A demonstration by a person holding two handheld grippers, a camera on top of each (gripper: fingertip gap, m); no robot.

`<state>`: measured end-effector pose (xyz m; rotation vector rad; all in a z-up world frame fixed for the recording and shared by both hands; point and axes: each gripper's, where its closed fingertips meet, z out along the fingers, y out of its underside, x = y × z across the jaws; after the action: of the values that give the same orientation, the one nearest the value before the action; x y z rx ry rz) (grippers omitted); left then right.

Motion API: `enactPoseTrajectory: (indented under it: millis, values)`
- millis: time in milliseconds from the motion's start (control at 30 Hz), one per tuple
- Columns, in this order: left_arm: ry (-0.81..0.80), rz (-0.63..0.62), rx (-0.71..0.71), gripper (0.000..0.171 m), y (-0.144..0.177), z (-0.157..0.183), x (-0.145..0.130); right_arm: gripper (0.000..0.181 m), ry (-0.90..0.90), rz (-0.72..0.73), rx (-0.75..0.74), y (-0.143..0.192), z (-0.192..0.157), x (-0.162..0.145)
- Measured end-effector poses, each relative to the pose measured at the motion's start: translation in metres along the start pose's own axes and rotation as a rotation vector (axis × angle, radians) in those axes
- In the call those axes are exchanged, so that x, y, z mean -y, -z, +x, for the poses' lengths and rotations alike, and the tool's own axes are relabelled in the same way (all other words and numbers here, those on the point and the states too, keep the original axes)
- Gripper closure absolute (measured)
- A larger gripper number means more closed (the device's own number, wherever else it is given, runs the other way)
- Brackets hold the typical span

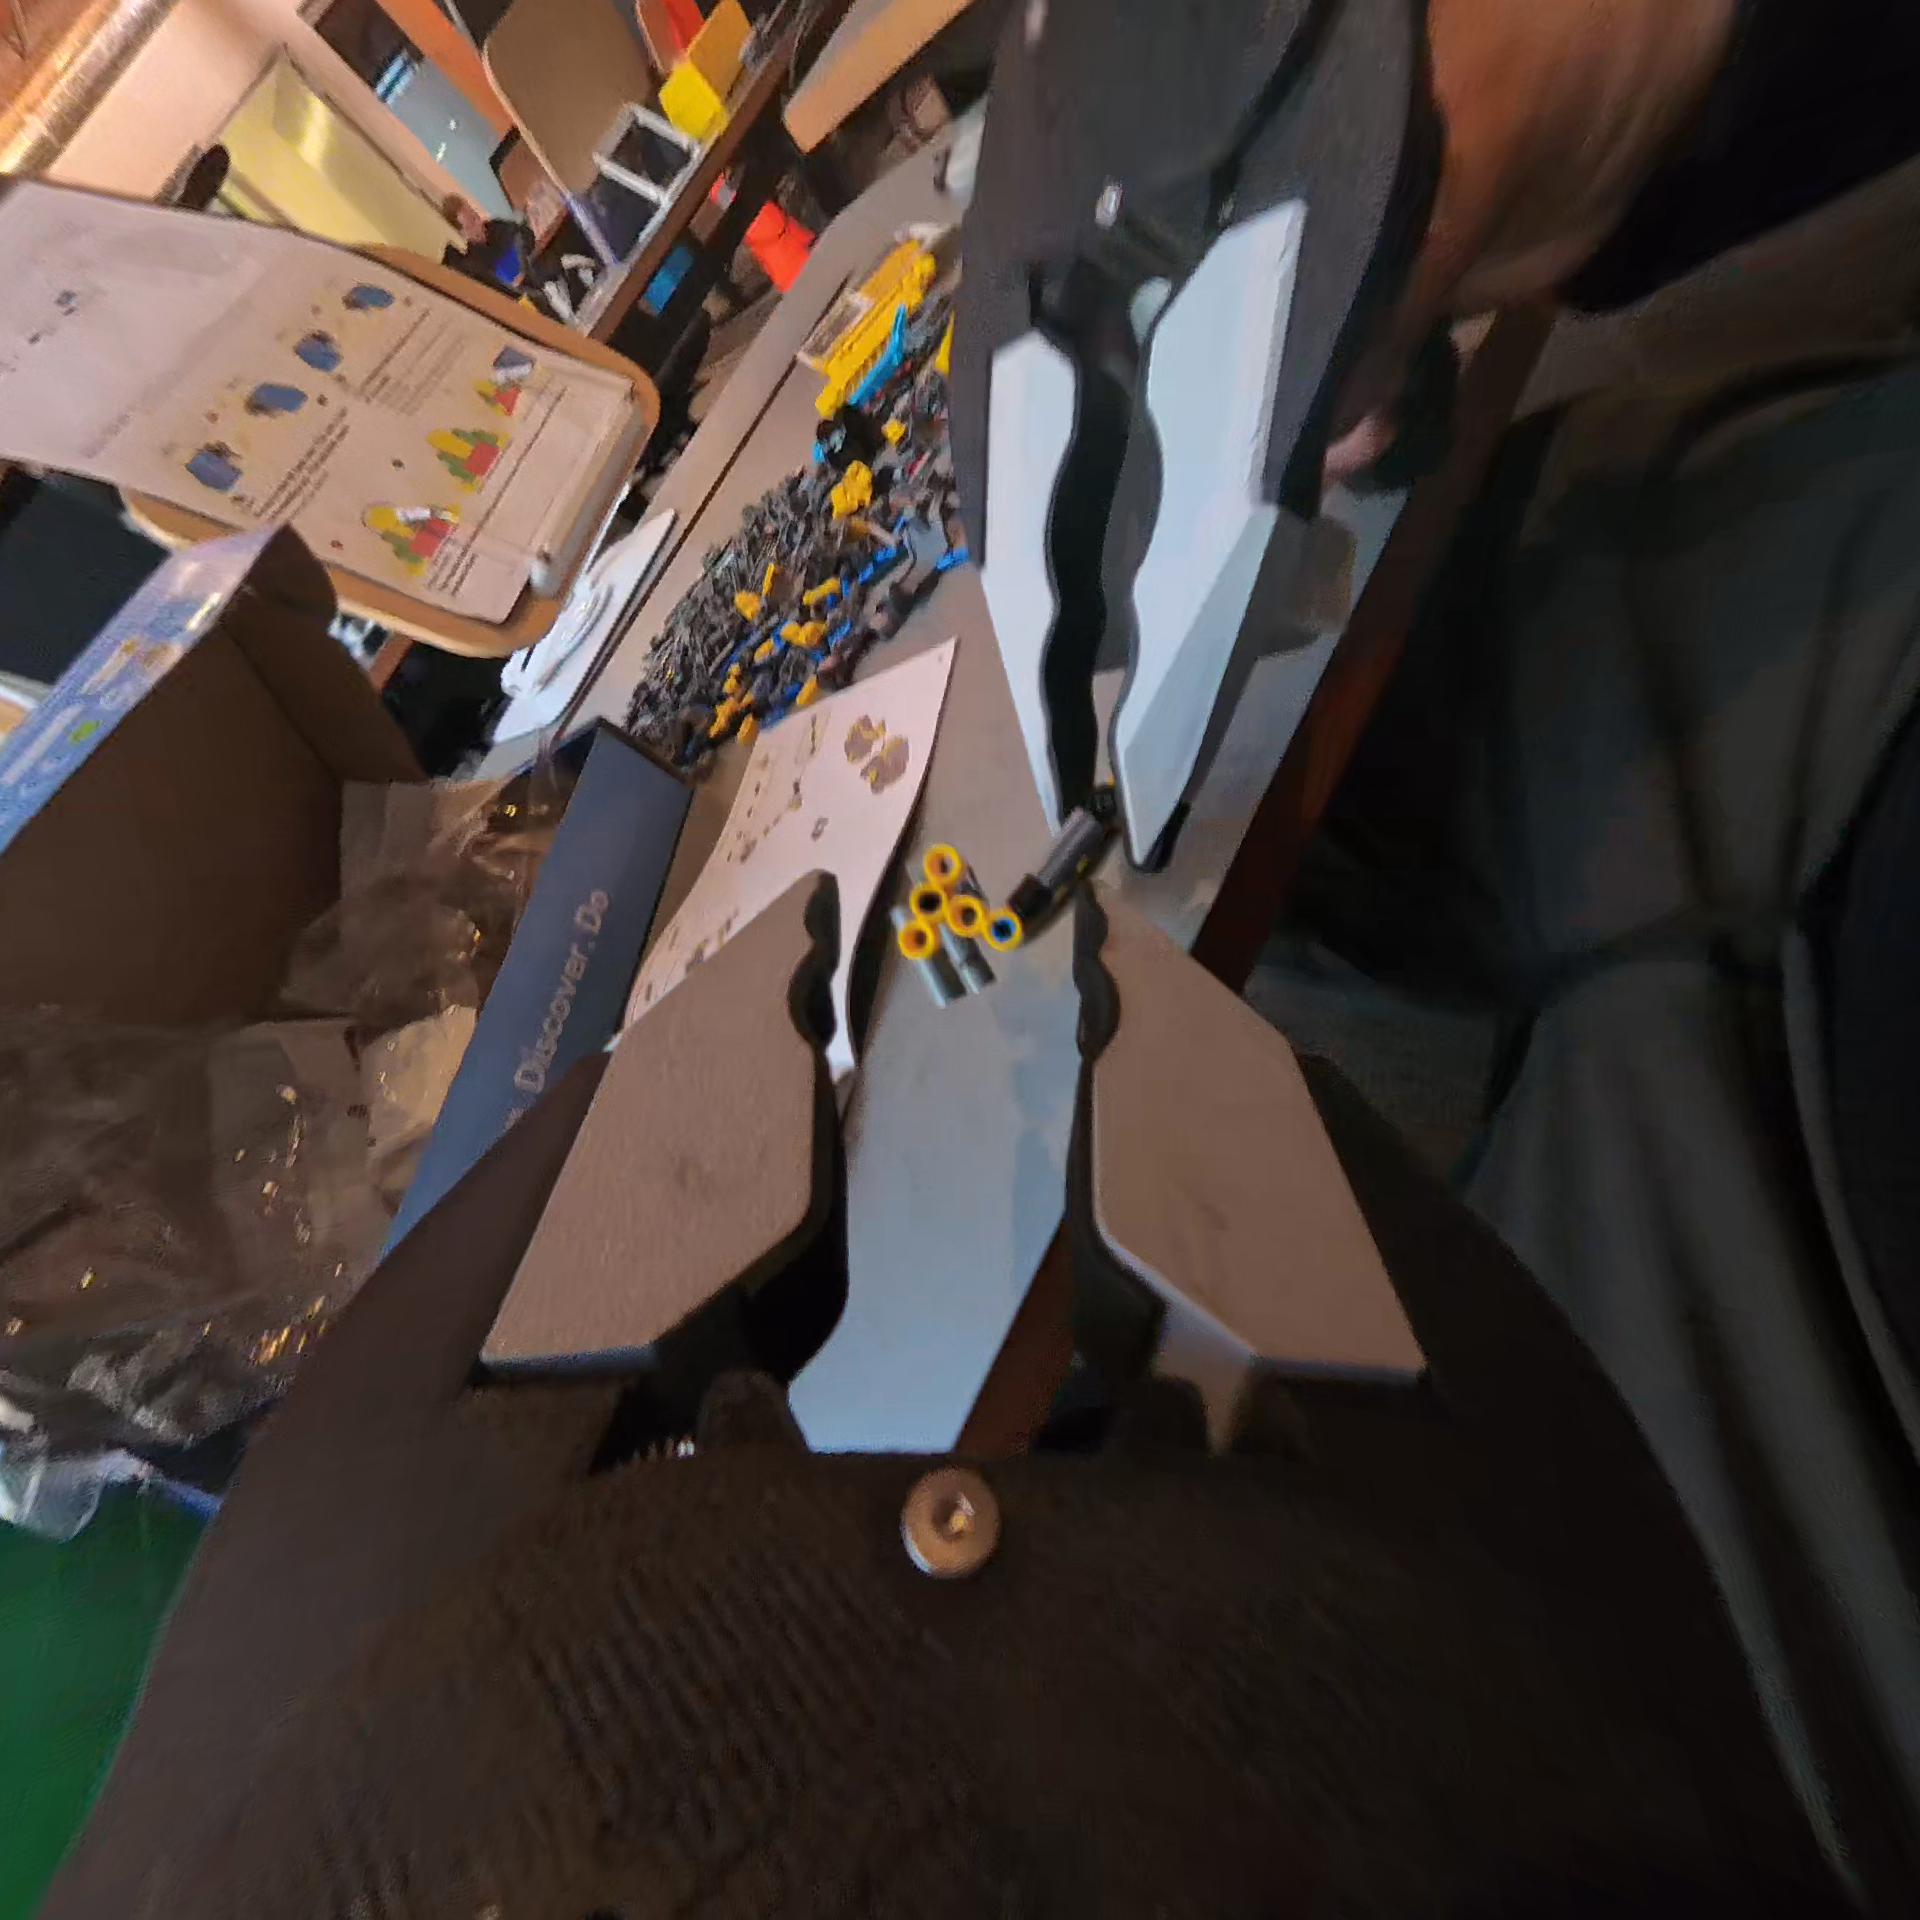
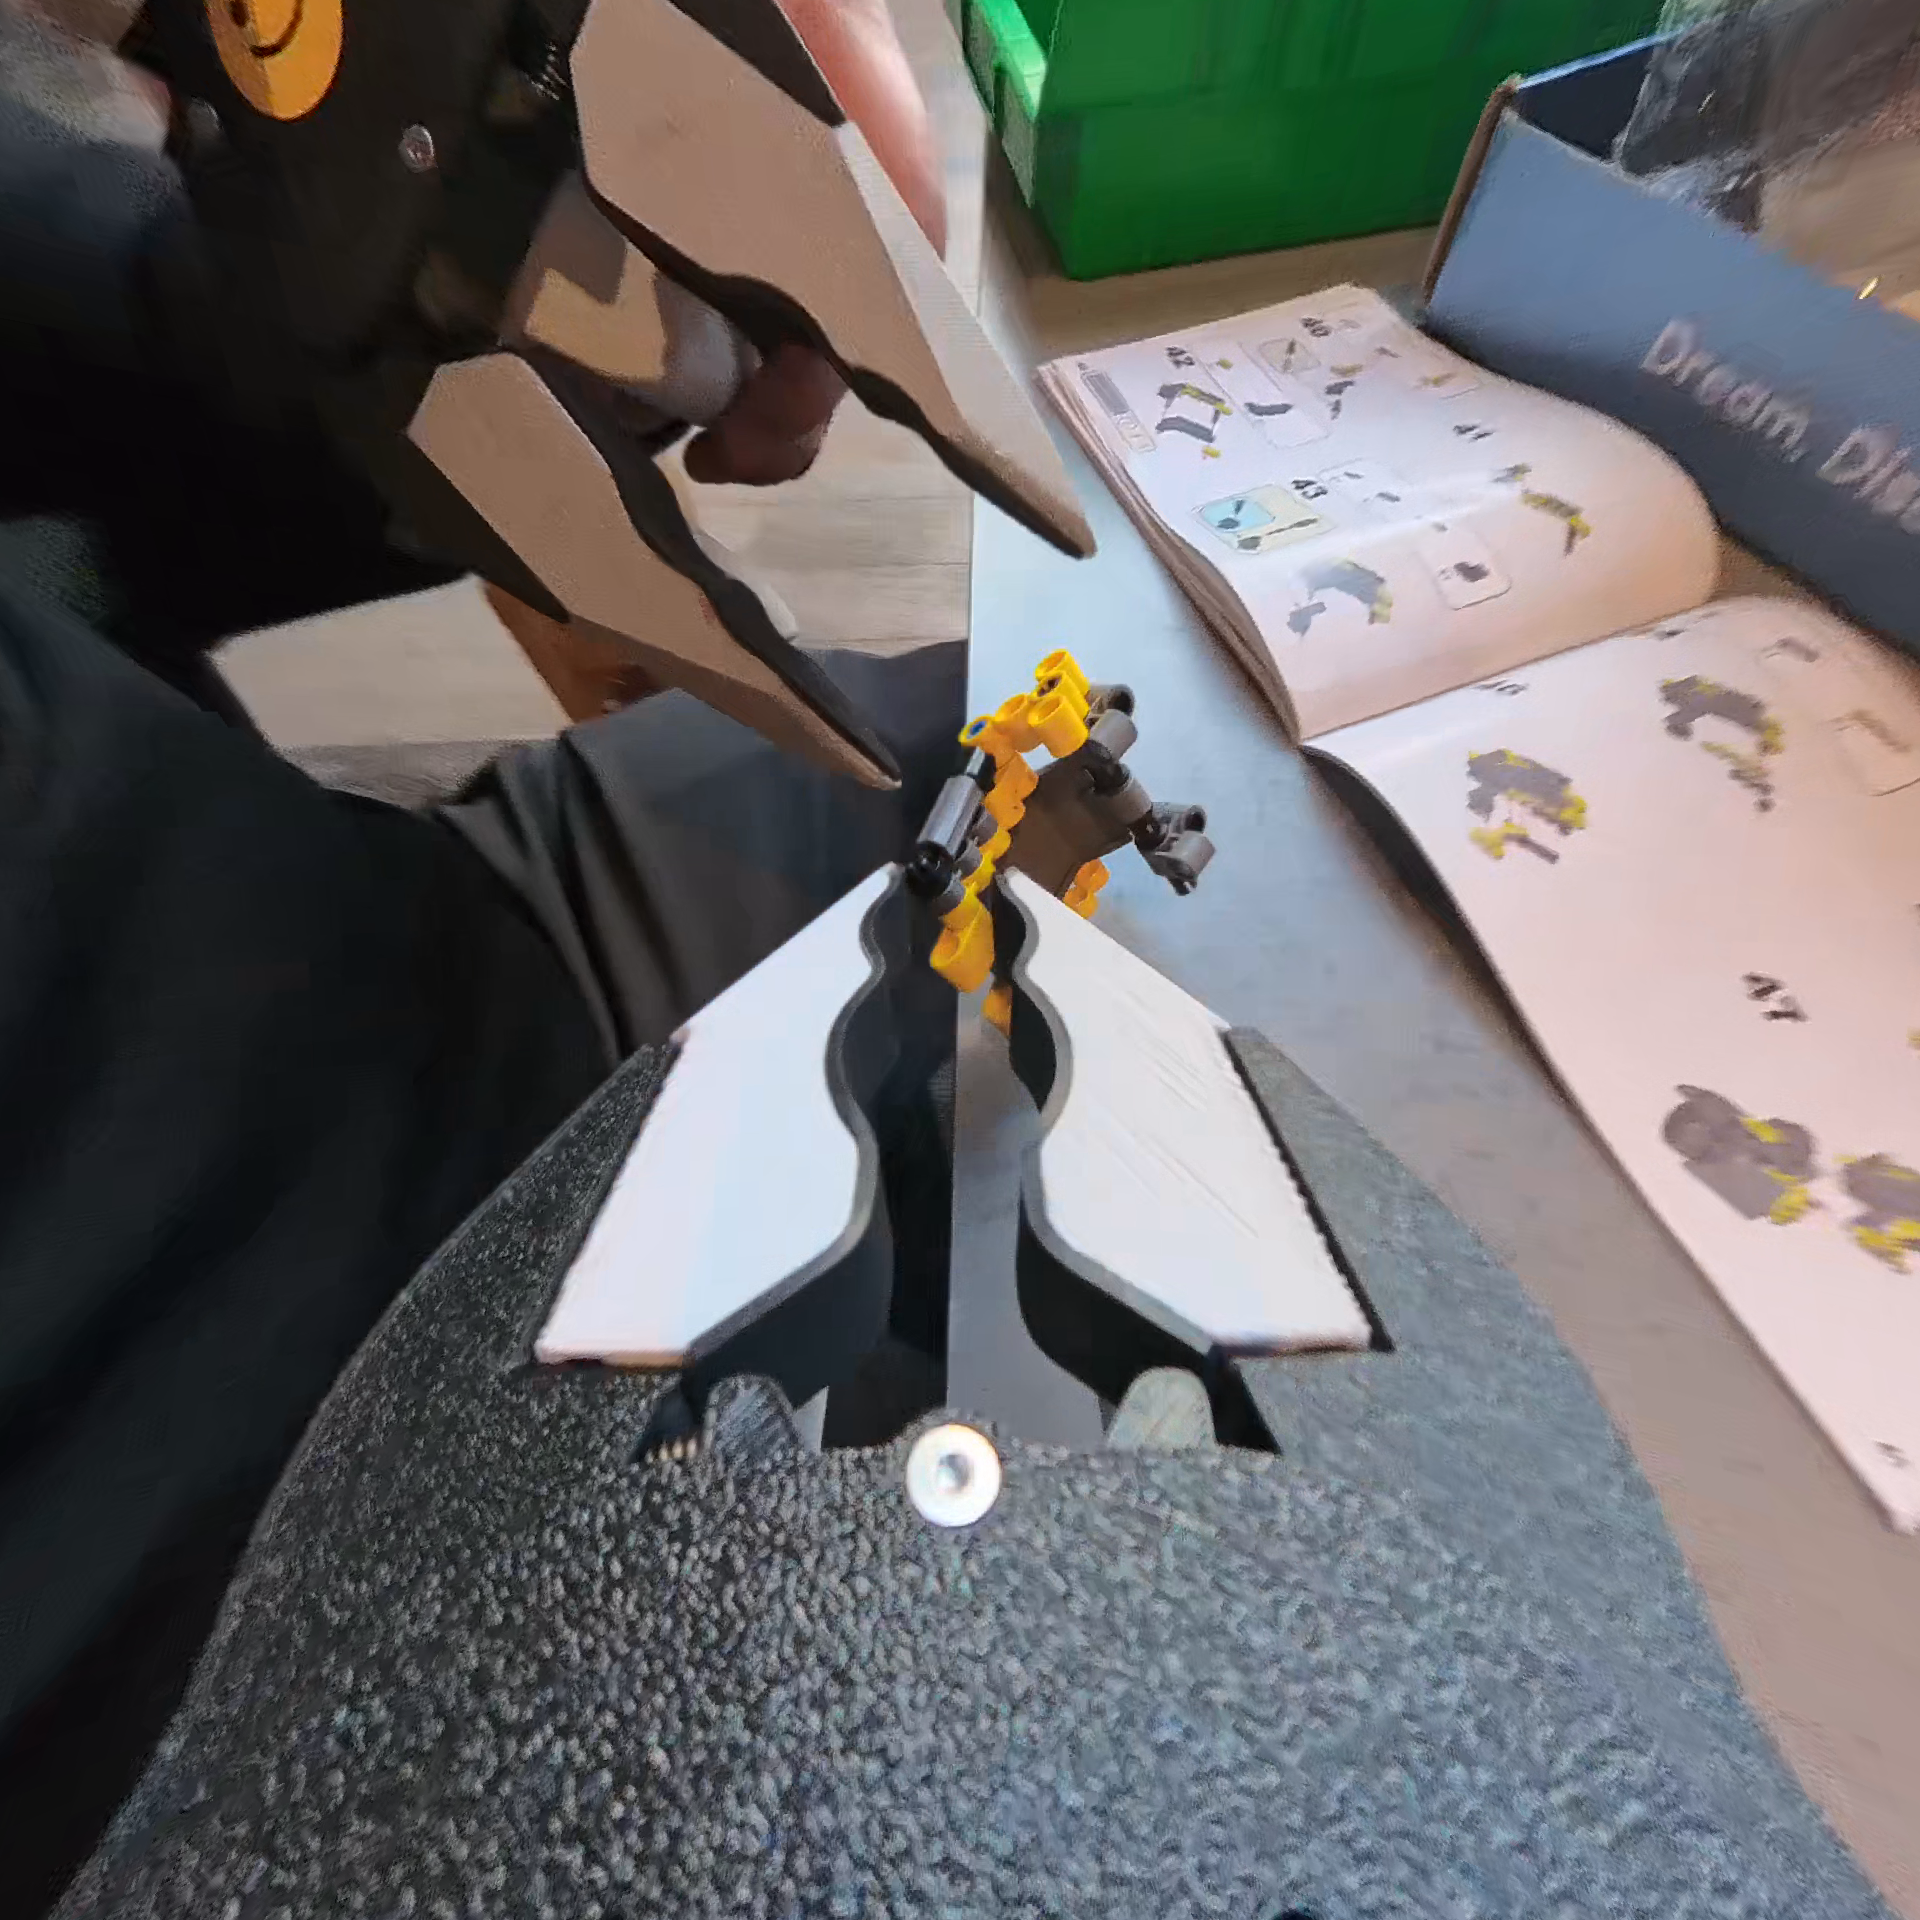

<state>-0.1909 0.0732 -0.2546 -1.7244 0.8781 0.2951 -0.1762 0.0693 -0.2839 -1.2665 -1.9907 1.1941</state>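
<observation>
Looking along the left gripper [image 1: 951,914] in the left wrist view, we see its fingers spread apart with nothing between them, their tips just short of a small yellow-and-grey brick assembly [image 1: 961,930] that hangs over the grey table [image 1: 956,1195]. That assembly is pinched at the tips of the right gripper [image 1: 1107,821], which comes down from above with its pale fingers nearly together. Beside it on the table lies an open instruction booklet [image 1: 821,779], and next to that the dark blue edge of a box [image 1: 561,997]. Farther back we see a heap of loose grey, blue and yellow bricks [image 1: 800,613], and to the left crumpled clear plastic bags [image 1: 208,1143] and a brown cardboard box [image 1: 177,831]. Turning to the right wrist view, we see the right gripper [image 2: 951,883] clamped on the lower part of the brick assembly [image 2: 1039,790], which stands up past its fingertips at the table [image 2: 1299,987] edge. The left gripper [image 2: 992,665] hovers at upper left, jaws parted, its lower fingertip close to the assembly; we cannot tell if it touches. The booklet [image 2: 1455,520] lies open to the right, the blue box [image 2: 1662,364] behind it, and a green bin [image 2: 1247,125] at the top.
</observation>
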Motion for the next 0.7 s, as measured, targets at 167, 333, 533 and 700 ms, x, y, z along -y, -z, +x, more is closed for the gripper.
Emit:
enactPoseTrajectory:
  millis: [167,333,533,700]
  values:
    - [-0.053,0.022,-0.179,0.138,-0.010,0.012,0.013,0.167,-0.138,-0.009,0.105,0.004,0.003,-0.007]
    - [-0.102,-0.073,-0.338,0.143,-0.019,0.027,-0.005,0.167,-0.269,-0.020,0.225,0.006,0.000,-0.009]
    - [-0.035,-0.078,-0.438,0.166,-0.032,0.025,-0.007,0.166,-0.297,-0.039,0.219,0.005,0.008,-0.012]
    - [0.077,-0.146,-0.526,0.167,-0.038,0.023,-0.009,0.165,-0.240,-0.060,0.102,0.007,0.021,-0.018]
